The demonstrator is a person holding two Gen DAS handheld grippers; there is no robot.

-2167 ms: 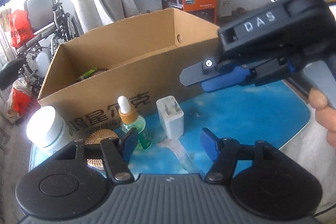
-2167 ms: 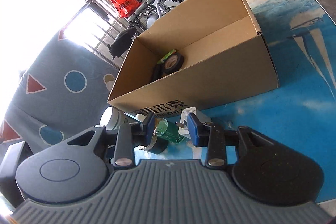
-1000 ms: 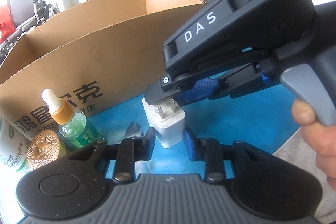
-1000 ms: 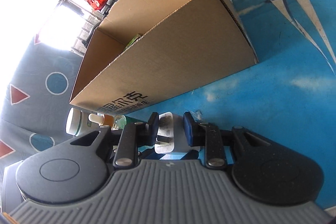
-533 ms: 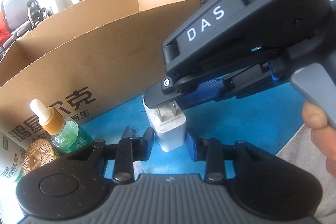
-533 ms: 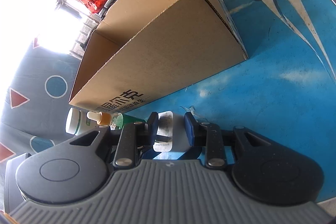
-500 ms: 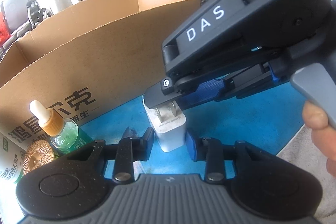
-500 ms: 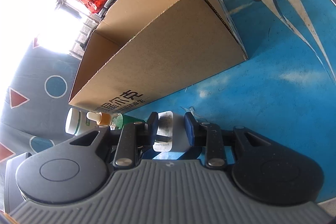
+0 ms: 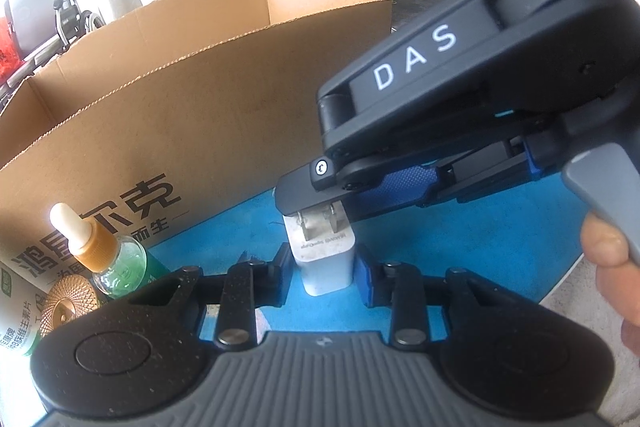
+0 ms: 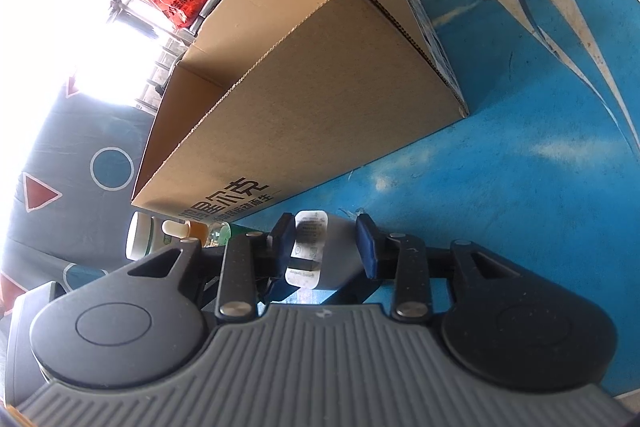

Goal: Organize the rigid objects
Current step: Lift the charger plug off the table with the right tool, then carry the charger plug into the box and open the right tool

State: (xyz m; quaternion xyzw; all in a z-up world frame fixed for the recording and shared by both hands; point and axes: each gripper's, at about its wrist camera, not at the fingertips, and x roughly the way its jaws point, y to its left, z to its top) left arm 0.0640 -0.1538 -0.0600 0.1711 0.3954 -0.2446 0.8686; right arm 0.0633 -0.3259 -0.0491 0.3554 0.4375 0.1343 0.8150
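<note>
At the far left of the left wrist view stood a white jar (image 9: 16, 323) with a green label, a ribbed gold disc (image 9: 66, 301) just beside it, and a green dropper bottle (image 9: 108, 259), all close against the front wall of the open cardboard box (image 9: 200, 115).

Right of these, the white charger (image 9: 326, 259) stood upright on the blue surface (image 9: 500, 227) with its prongs up, in front of the box and not yet inside it. The left claw (image 9: 324, 271) was nearly closed and gripped the charger low on its body, a pad pressed on each side. The right claw (image 10: 324, 245) reached in from the right around the prong end. Its jaws were opening with the charger between them, and the right-hand pad looked just clear of the body. A person's hand (image 9: 612, 259) held its trigger at the right edge.

**What could go wrong**
- The left claw held the charger low, so the smooth body could pivot or slip once the other claw let go.
- The right claw's finger lay over the prongs. If it drew back before it was fully open, it could snag them and tug the charger askew.
- A lift towards the box could clip the near wall, and a swing to the left could topple the dropper bottle.

**Counts**
- One box
- One charger
- One dropper bottle
- One gold disc
- One jar
- Two claws
- One hand in view
</note>
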